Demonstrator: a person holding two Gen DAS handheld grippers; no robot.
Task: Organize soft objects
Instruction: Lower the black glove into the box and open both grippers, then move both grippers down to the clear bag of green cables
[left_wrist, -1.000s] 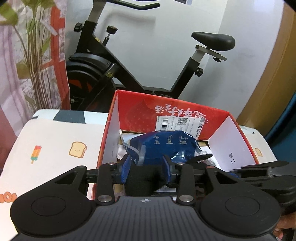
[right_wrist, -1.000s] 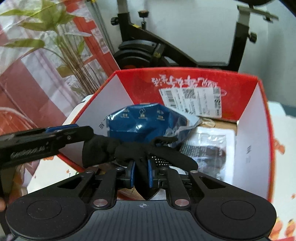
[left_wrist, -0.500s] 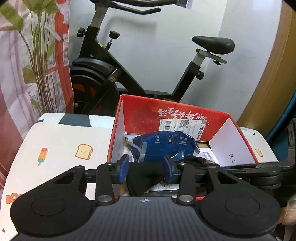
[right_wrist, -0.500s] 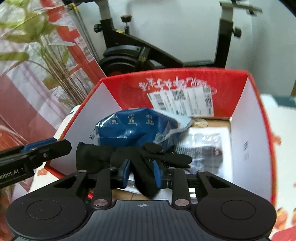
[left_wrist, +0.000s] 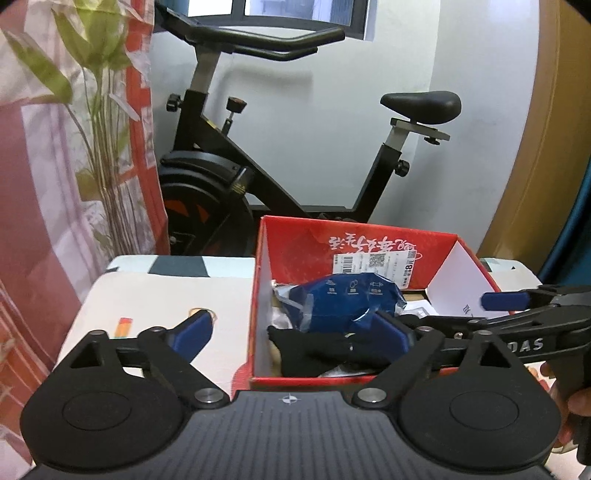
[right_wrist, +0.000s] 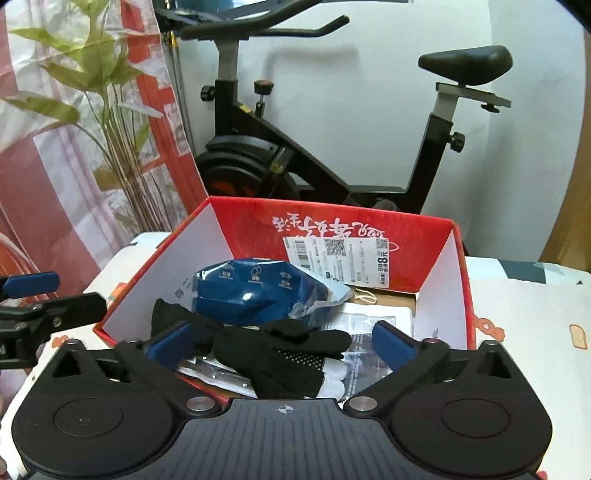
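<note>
Black glove (left_wrist: 325, 350) lies in the near part of the red box (left_wrist: 369, 236), as the left wrist view shows it, ahead of the left claw (left_wrist: 297, 330) and between its two blue pads without touching either. That claw's jaws are opening, already wide, with nothing gripped. Its left pad hangs over the patterned desk (left_wrist: 155, 295) outside the box wall; its right pad is over the box. Behind the glove sits a crumpled blue packet (left_wrist: 351, 299). The right claw (left_wrist: 506, 301) reaches in from the right edge, held by a hand (left_wrist: 576, 398). An exercise bike (left_wrist: 229, 177) stands beyond the desk, and a plant (left_wrist: 96, 122) at the left.

From the right wrist view, the glove (right_wrist: 284, 354) is draped over the box's near rim, its dotted palm and white cuff toward the camera. It lies between the right claw's (right_wrist: 282, 345) spread pads, clear of both; these jaws too are opening and hold nothing. The blue packet (right_wrist: 255, 291) lies just behind it and clear plastic bags (right_wrist: 373, 325) to the right, inside the red box (right_wrist: 332, 225). The left claw (right_wrist: 29, 282) shows at the left edge, outside the box.
</note>
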